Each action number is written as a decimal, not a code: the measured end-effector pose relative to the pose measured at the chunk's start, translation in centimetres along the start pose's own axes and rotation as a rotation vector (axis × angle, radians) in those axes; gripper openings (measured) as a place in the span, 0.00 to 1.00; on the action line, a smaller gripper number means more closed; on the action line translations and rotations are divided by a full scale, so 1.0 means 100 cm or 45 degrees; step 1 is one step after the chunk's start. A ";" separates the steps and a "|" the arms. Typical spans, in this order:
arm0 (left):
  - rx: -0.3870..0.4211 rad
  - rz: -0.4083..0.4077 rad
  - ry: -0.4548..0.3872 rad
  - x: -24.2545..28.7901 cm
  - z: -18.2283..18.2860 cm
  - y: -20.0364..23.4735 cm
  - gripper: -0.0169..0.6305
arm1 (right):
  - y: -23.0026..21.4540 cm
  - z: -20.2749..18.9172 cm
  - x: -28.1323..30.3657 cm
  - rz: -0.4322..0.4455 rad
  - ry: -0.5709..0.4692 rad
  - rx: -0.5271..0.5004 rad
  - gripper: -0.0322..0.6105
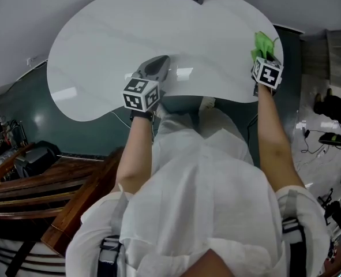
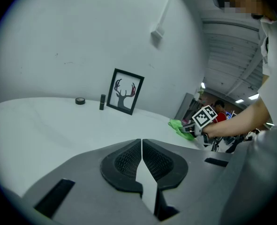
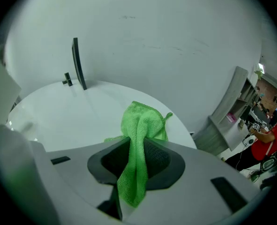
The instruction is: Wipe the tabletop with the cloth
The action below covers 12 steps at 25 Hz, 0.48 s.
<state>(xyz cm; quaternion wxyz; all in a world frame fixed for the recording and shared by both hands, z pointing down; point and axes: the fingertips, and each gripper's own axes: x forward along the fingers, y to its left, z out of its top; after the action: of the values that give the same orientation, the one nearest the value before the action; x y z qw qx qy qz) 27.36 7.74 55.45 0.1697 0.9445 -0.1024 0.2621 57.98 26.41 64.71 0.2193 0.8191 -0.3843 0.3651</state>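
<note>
- Jaws of the right gripper [image 3: 137,146]: clamped on the green cloth [image 3: 139,125], one fold pinched between the pads and a loose bunch spilling out past the tips.
- Cloth at the right edge of the white table [image 1: 101,45], toward the far end of that edge; touching the tabletop or held just above it, cannot tell which.
- Jaws of the left gripper [image 2: 142,146]: pressed together, tips touching, nothing between them.
- Left gripper over the near edge of the table, about mid-width, pointing toward the far side and well apart from the cloth.
- Both grippers held by bare forearms coming out of a white shirt [image 1: 205,201].
- At the far edge of the table: a black picture frame [image 2: 125,91] with an antler drawing, upright; just beside it a small dark cylinder [image 2: 101,102], then a small round item [image 2: 80,101].
- Beyond the right edge of the table: a grey shelf unit [image 3: 232,111] and, further off, a person in red [image 3: 269,139].
</note>
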 end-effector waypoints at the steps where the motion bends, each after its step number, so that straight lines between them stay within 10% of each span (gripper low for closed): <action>1: -0.006 0.004 -0.005 -0.002 0.000 0.004 0.06 | 0.016 0.005 0.002 0.020 -0.004 -0.010 0.18; 12: -0.067 0.085 -0.065 -0.041 -0.002 0.054 0.06 | 0.212 0.038 0.000 0.338 -0.039 -0.190 0.18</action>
<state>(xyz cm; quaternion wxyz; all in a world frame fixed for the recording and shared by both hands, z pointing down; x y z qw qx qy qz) 22.28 3.25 54.83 0.1829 0.9421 -0.1450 0.2406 42.89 11.13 63.95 0.2232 0.7481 -0.5186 0.3487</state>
